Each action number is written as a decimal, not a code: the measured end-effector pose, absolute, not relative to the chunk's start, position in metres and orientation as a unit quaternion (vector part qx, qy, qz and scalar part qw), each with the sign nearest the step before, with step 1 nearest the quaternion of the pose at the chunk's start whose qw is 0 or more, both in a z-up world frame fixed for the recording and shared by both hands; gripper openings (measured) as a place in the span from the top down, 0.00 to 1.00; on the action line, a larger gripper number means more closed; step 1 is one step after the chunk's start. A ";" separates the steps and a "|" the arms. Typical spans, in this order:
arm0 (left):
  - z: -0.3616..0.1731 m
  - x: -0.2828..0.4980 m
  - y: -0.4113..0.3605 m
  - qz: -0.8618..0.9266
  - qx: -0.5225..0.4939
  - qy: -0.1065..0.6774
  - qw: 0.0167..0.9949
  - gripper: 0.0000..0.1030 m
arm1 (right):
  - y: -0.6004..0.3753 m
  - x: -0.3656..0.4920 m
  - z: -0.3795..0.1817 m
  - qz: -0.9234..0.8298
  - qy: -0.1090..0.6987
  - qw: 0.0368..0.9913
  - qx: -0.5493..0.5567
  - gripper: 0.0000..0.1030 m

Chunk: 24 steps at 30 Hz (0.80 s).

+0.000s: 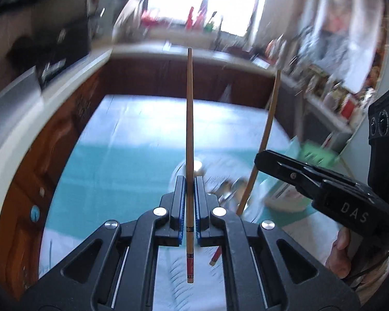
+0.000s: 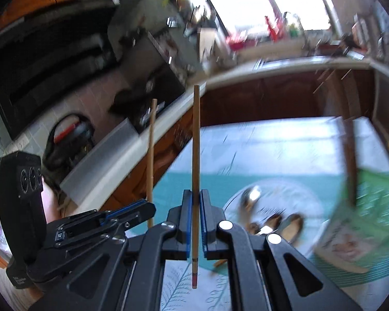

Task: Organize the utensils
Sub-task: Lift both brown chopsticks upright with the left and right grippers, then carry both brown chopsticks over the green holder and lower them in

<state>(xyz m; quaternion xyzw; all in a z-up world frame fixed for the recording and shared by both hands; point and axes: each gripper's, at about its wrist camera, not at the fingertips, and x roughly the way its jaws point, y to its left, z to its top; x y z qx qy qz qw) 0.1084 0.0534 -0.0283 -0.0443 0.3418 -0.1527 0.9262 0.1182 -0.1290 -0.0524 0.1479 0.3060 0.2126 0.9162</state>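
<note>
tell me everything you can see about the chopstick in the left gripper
The chopstick is a slim, light wooden stick, tapering to a blunt tip that points forward, away from the camera. Its thicker rear end carries dark bands and a red painted section. The left gripper is shut on it, blue pads pressing each side near the decorated end. It hangs in the air above the teal tablecloth, touching nothing else.

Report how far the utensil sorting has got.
Done: nothing looks sorted yet; no organizer shows in either blurred view. In hand: the left gripper is shut on one chopstick, and the right gripper is shut on the second chopstick, both lifted above the table. Left: spoons lie on the plate, and both chopsticks need placing.
</note>
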 end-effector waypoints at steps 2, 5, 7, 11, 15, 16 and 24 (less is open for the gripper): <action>-0.006 0.100 0.037 -0.175 -0.047 0.305 0.935 0.96 | -0.146 0.109 -0.035 0.196 0.281 0.927 0.154 0.95; 0.023 0.094 0.011 -0.210 -0.054 0.255 0.942 0.96 | -0.180 0.092 -0.006 0.161 0.241 0.944 0.160 0.95; 0.043 0.092 -0.012 -0.240 -0.062 0.226 0.942 0.96 | -0.201 0.083 0.010 0.139 0.216 0.953 0.163 0.95; 0.067 0.095 -0.054 -0.280 -0.083 0.188 0.938 0.96 | -0.235 0.075 0.032 0.090 0.176 0.970 0.145 0.95; 0.068 0.107 -0.089 -0.289 -0.110 0.178 0.934 0.96 | -0.258 0.083 0.035 0.052 0.162 0.976 0.135 0.95; 0.067 0.110 -0.099 -0.290 -0.113 0.177 0.934 0.96 | -0.264 0.087 0.032 0.045 0.161 0.977 0.134 0.95; 0.024 0.152 -0.141 -0.275 -0.153 0.162 0.935 0.96 | -0.284 0.104 0.013 0.023 0.166 0.979 0.113 0.95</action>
